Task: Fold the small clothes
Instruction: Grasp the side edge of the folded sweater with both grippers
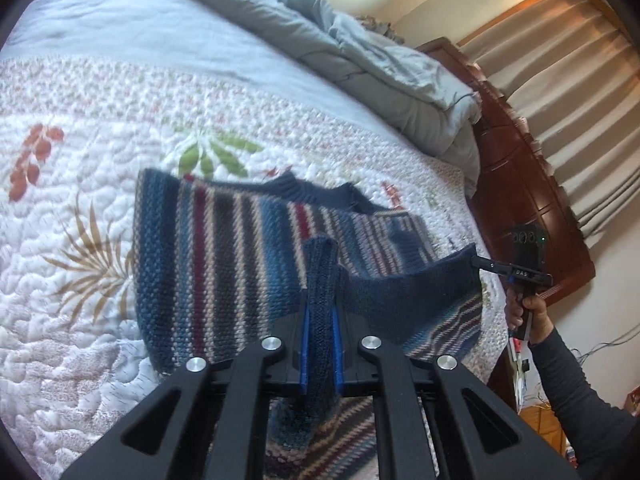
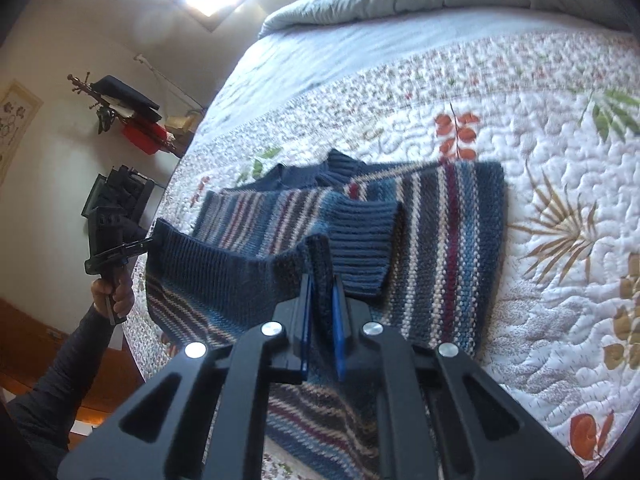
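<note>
A small striped knit sweater [image 1: 224,248] in blue, dark red and cream lies on the quilted bed, its collar at the far side. It also shows in the right wrist view [image 2: 440,240], with one sleeve folded across its body. My left gripper [image 1: 320,280] is shut on the dark blue ribbed hem and holds it lifted. My right gripper [image 2: 322,284] is shut on the other hem corner. The hem hangs stretched between the two. Each gripper shows in the other's view: the right [image 1: 480,261] and the left [image 2: 150,241].
The bed is covered by a white floral quilt [image 1: 80,200], with a rumpled grey duvet [image 1: 380,64] at the head. A dark wooden headboard [image 1: 520,184] and curtains stand beyond. A wall shelf with clutter [image 2: 132,120] is off the bed's side.
</note>
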